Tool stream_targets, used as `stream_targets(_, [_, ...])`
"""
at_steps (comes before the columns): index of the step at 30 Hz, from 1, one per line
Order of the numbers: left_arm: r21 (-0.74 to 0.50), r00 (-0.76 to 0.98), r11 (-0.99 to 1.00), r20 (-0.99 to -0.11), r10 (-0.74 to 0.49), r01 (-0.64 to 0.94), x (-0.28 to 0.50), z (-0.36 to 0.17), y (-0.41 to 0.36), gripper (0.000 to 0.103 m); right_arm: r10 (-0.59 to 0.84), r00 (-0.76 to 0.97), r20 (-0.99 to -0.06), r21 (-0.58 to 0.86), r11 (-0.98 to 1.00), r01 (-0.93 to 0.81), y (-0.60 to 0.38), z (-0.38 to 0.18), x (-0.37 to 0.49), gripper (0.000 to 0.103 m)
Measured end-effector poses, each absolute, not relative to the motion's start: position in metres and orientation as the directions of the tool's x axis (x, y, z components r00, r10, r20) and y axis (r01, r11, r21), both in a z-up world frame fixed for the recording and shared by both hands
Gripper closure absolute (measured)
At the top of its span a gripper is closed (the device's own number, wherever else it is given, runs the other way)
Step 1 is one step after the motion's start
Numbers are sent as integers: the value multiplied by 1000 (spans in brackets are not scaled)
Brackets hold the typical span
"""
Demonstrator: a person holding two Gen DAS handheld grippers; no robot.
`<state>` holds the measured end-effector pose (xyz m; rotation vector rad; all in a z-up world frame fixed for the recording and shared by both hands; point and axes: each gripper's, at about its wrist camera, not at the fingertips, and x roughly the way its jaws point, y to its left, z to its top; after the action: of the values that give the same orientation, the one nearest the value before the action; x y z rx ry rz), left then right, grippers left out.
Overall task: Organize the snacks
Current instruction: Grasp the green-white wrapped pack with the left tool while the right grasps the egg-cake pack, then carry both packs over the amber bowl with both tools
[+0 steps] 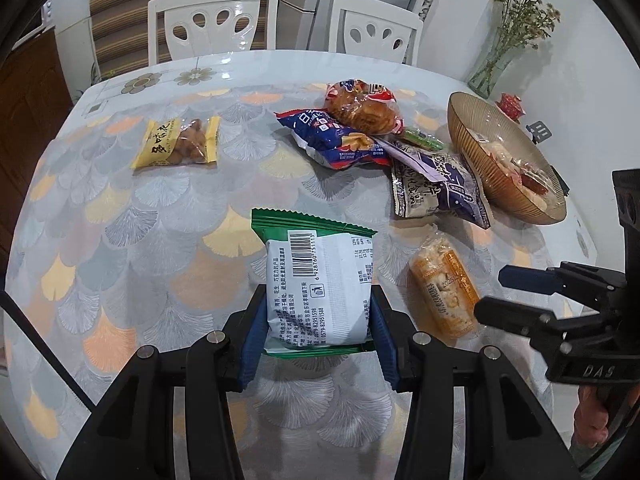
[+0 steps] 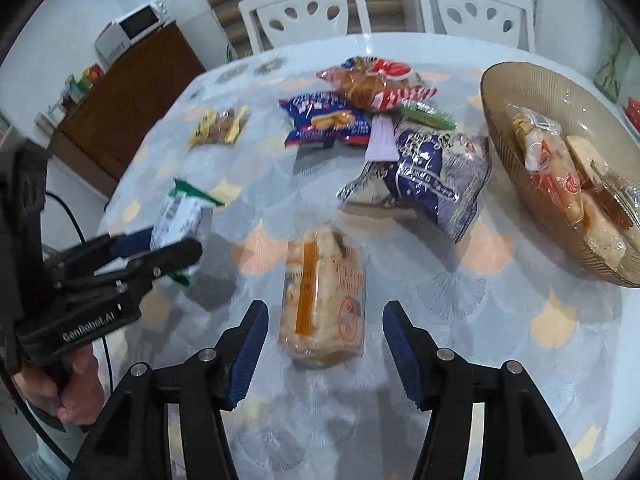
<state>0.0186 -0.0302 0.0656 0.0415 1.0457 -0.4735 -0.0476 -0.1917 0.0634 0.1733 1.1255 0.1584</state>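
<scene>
Snacks lie beside the brown bowl (image 2: 496, 120). Left tool (image 1: 320, 320) pinches a green-white packet (image 1: 316, 280). Right tool (image 2: 324, 344) is spread around an orange packet (image 2: 324, 296).

Green-edged white snack packet (image 1: 320, 280), barcode up; orange packet (image 2: 322, 300) flat on table

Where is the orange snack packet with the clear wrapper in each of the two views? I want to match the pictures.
Left wrist view: the orange snack packet lies lower right on the table, just right of the green-and-white packet held in the left gripper.
Right wrist view: it lies at lower centre, just ahead of the open right gripper.
Shared landmark: the ribbed brown bowl, at the right in both.
</scene>
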Motion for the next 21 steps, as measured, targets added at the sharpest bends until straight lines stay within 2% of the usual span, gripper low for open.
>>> stream_targets(5, [-185, 409, 902, -843, -350, 390, 19, 67, -27, 58, 255, 412, -875, 265, 964, -33, -184, 59, -41, 49])
stream_targets(10, [-189, 423, 910, -837, -346, 370, 20, 71, -18, 58, 334, 377, -864, 310, 942, -125, -157, 58, -44, 50])
stream_targets(16, [-183, 426, 908, -837, -345, 376, 22, 75, -18, 58, 269, 402, -875, 273, 961, -49, -172, 58, -42, 49])
stream_targets(21, [-180, 428, 905, -834, -348, 384, 24, 78, -24, 58, 286, 361, -888, 293, 955, -36, -172, 41, -34, 47])
